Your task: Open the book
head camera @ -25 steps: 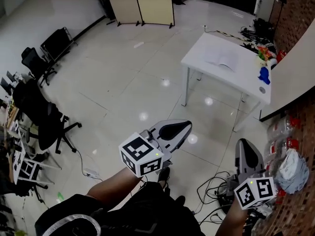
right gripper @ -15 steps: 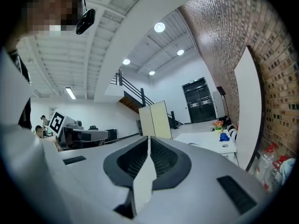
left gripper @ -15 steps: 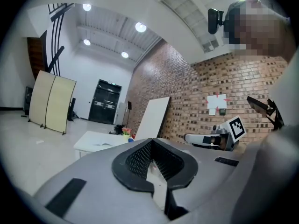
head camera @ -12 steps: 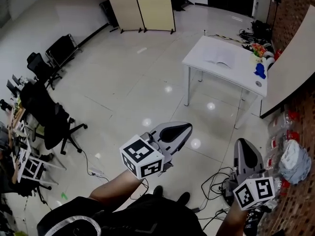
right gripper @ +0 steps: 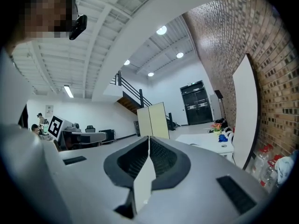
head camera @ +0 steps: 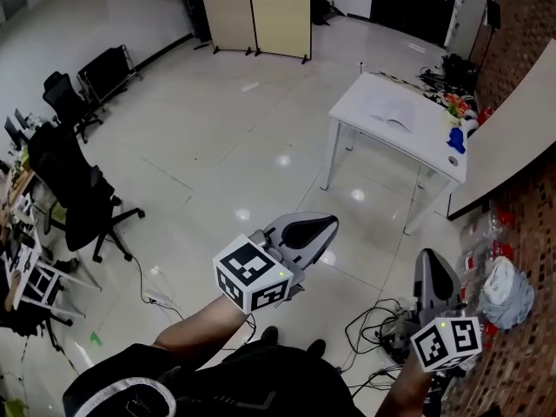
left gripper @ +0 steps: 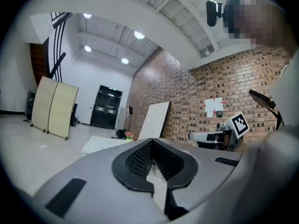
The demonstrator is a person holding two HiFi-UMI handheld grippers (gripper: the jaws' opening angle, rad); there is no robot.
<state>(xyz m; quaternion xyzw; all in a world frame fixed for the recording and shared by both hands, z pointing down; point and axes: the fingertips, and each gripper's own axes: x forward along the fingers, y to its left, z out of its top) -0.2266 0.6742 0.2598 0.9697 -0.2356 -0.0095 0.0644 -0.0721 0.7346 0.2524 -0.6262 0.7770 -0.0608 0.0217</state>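
Note:
A white book (head camera: 388, 110) lies flat on the white table (head camera: 432, 149) far ahead at the upper right of the head view; I cannot make out its pages. My left gripper (head camera: 325, 225) is held level over the floor, well short of the table, jaws shut with nothing between them (left gripper: 152, 142). My right gripper (head camera: 432, 255) is carried beside it at the lower right, also shut and empty (right gripper: 149, 138). The table shows small past the jaws in both gripper views (left gripper: 100, 144) (right gripper: 206, 140).
A blue object (head camera: 457, 137) and colourful items (head camera: 455, 104) sit at the table's far end. A large white board (head camera: 512, 137) leans on the brick wall. Cables (head camera: 372, 327) and bottles (head camera: 473, 233) lie on the floor at right, office chairs (head camera: 82, 202) at left, a folding screen (head camera: 254, 11) behind.
The person has walked forward over the tiled floor, carrying both grippers along; chairs and floor marks have shifted in the head view. Both jaws have stayed shut.

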